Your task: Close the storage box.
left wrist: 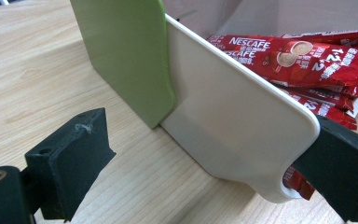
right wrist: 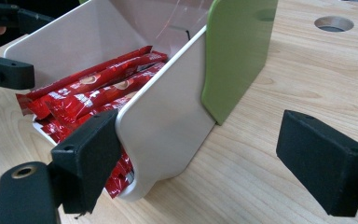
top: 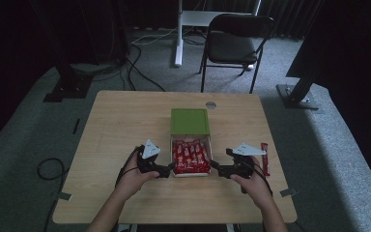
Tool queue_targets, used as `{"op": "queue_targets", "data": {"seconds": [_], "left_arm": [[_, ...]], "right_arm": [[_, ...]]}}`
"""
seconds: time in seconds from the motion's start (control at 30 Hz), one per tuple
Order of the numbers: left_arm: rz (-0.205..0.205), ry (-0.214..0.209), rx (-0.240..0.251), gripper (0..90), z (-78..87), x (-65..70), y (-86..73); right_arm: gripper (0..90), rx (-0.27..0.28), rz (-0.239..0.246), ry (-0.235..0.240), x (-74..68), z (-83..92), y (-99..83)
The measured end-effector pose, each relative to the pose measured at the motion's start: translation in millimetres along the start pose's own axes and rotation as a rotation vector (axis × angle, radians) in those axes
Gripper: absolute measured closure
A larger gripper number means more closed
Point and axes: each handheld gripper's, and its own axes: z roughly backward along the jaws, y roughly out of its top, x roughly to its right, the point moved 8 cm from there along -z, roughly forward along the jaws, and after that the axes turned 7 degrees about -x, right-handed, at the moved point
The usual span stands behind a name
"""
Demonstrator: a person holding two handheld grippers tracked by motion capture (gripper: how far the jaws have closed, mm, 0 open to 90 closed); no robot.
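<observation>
drawer (top: 191, 173) far end hidden under green cover (top: 189, 121); lower sachets (right wrist: 81, 100) buried; loose sachet (top: 264, 158) print unreadable.

From above my table (top: 125, 125) sits dim, the room around it nearly black; my gripper views are bright, evenly lit, jaws softly blurred.

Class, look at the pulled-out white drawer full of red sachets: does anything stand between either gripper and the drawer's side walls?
Nothing visible does. The left gripper and the right gripper both have open jaws straddling the white drawer walls near its front corners. The lone sachet lies apart on the table, right of the right gripper.
</observation>
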Motion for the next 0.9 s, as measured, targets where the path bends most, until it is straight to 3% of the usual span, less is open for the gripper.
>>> {"op": "queue_targets", "data": {"seconds": [0.9], "left_arm": [[0.025,0.024,0.006,6.7,-7.0,-13.3,12.0]], "right_arm": [[13.4,0.017,-0.027,-0.019,7.8,-9.1,12.3]]}}
